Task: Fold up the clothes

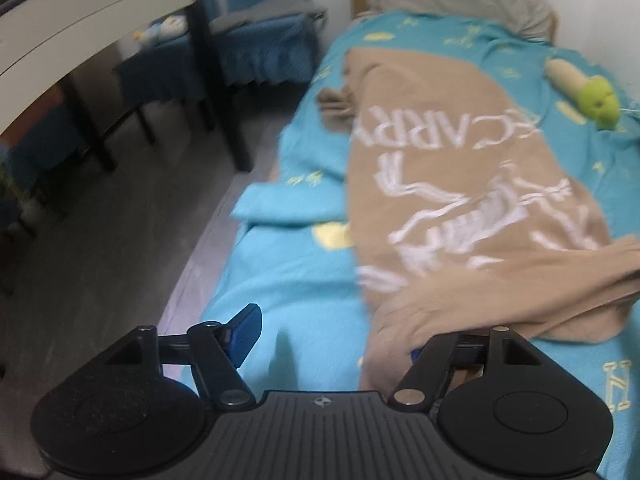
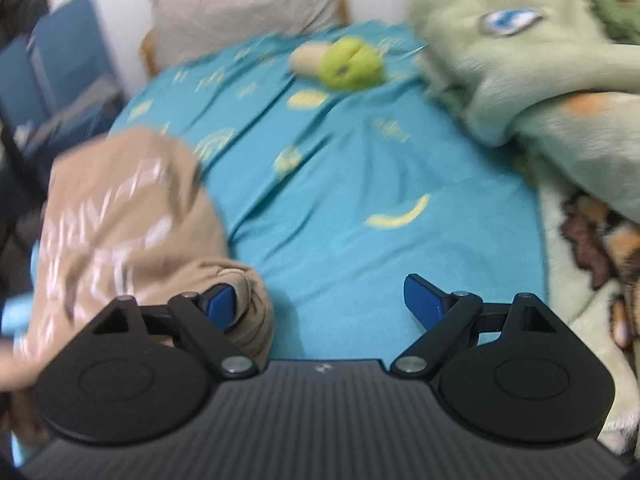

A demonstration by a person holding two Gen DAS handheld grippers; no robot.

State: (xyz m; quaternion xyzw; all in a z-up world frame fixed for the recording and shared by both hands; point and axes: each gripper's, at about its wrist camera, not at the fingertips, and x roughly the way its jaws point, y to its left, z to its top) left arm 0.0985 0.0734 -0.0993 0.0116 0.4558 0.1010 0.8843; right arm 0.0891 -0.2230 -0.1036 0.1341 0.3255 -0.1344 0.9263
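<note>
Left gripper (image 1: pixel 328 340) and right gripper (image 2: pixel 320 304) both spread, empty, shirt (image 1: pixel 460 184) hem at three and nine o'clock respectively; mid-fold, likely regrasp next.

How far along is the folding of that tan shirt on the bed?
Partly done: the tan shirt lies on the blue bedsheet, apparently folded lengthwise, white print up. Nothing is gripped now: the left gripper and right gripper are both open, cloth bunched by one finger of each. Left: the bunched near end still needs smoothing and folding over.
</note>
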